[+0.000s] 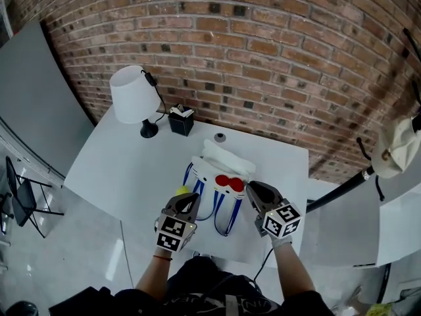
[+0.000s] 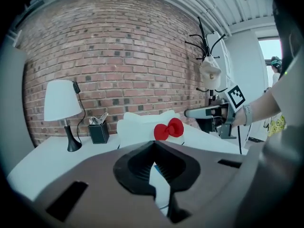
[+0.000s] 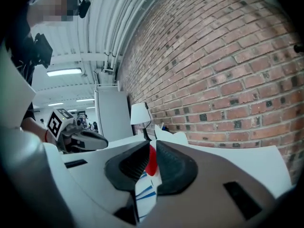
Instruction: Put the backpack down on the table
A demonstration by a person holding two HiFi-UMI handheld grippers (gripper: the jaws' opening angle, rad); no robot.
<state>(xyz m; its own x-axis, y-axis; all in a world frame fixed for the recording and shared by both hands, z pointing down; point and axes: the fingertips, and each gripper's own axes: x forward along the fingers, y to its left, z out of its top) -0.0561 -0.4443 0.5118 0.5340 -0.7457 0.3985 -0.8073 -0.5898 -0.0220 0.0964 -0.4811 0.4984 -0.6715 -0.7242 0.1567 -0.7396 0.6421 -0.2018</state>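
Tabletop bears backpack just ahead of left gripper, closed, empty, and right gripper, slightly apart, empty; placement looks done; withdraw next.

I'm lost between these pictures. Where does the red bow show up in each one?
Head view: the red bow is just right of centre, on the white backpack.
Left gripper view: the red bow is at centre.
Right gripper view: the red bow is a red sliver just below centre.
Shared landmark: the white lamp.
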